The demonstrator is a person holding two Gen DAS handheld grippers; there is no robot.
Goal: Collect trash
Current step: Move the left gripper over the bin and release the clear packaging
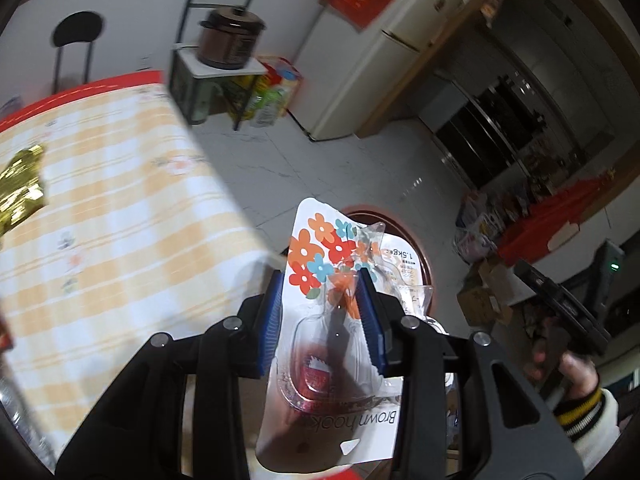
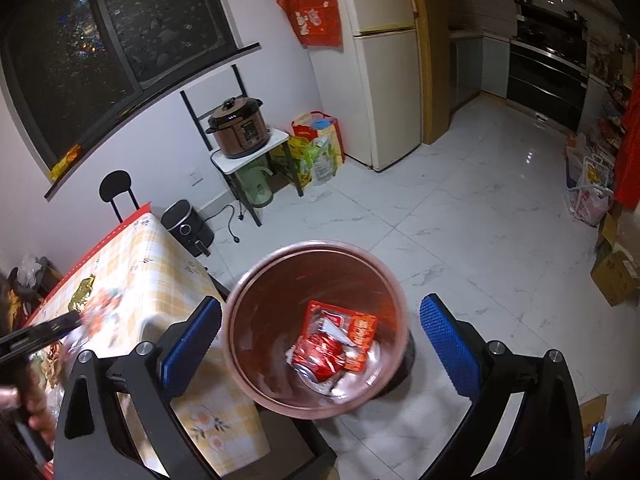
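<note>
2 hand-held grippers are in view: the left hand-held gripper has its blue pads closed on a hook package, a white card with orange and blue flowers and a clear blister, which it holds in the air beside the desk and in front of the rim of the bin. The right hand-held gripper stands wide with nothing between its pads, above the round copper-coloured bin on the floor just beside the desk. Inside the bin lie a red can and a red wrapper.
</note>
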